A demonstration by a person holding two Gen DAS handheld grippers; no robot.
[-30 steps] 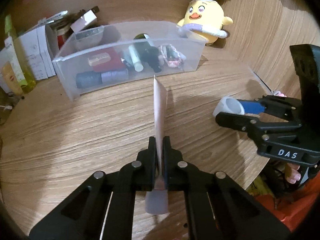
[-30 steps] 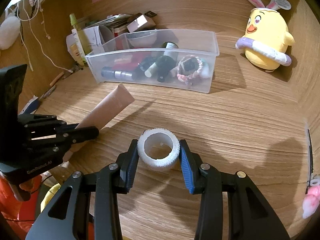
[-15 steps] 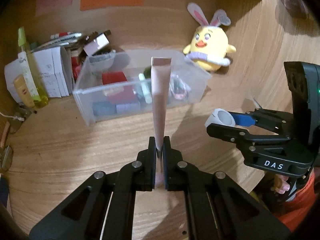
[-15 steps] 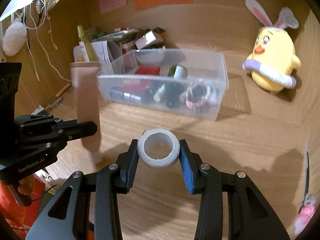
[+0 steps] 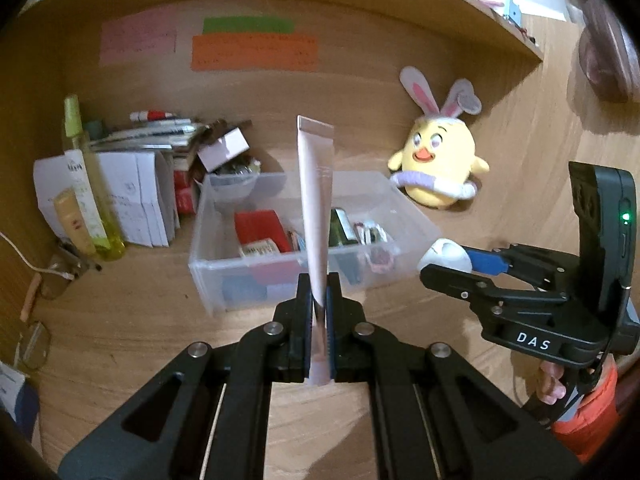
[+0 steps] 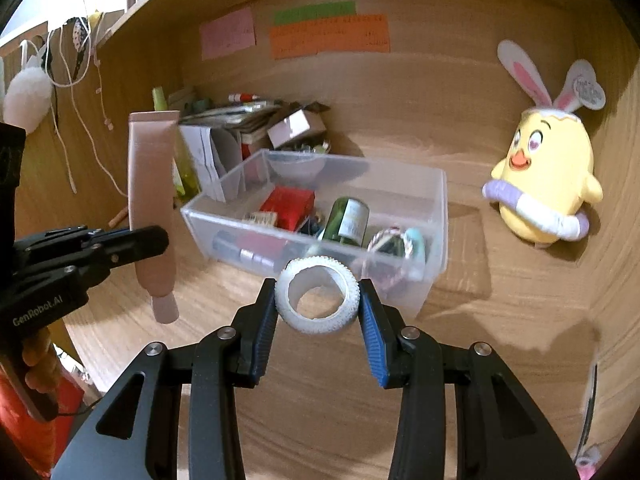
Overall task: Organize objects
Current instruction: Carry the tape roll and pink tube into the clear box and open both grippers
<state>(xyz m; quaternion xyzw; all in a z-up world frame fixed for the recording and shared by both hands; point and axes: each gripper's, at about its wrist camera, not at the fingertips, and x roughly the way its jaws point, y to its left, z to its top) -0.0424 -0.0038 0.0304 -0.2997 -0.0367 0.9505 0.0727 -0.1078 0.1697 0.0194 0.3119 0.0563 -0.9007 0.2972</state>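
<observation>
Left gripper (image 5: 319, 300) clamps my tube (image 5: 316, 208); right gripper (image 6: 318, 304) grips tape roll (image 6: 317, 298). Bin (image 6: 434, 216) part-filled; both unplaced.

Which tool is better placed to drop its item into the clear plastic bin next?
Probably the right tool: its white textured ring sits level, close to the clear plastic bin. The left tool holds the pink squeeze tube upright, so it would likely need tilting first.

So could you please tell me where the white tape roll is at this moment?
The white tape roll is clamped in the right gripper, held above the desk just in front of the clear plastic bin.
</observation>
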